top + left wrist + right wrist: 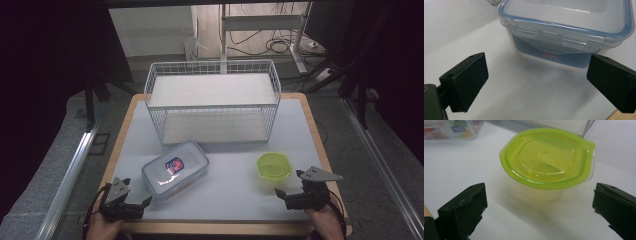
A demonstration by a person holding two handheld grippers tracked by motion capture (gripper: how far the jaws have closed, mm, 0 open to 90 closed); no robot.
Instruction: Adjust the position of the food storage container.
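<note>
Both grippers rest at the table's near edge, jaws spread wide and empty. Left gripper point(131, 196) faces the blue-rimmed rectangular container point(175, 168), just short of it. Right gripper point(291, 184) faces the green-lidded round tub point(273, 166), touching nothing.

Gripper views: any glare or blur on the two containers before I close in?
Left gripper view: clear box fairly sharp, soft glare across its lid. Right gripper view: green-lidded tub in focus with small highlights, background container blurred. High view: surroundings dark.
</note>
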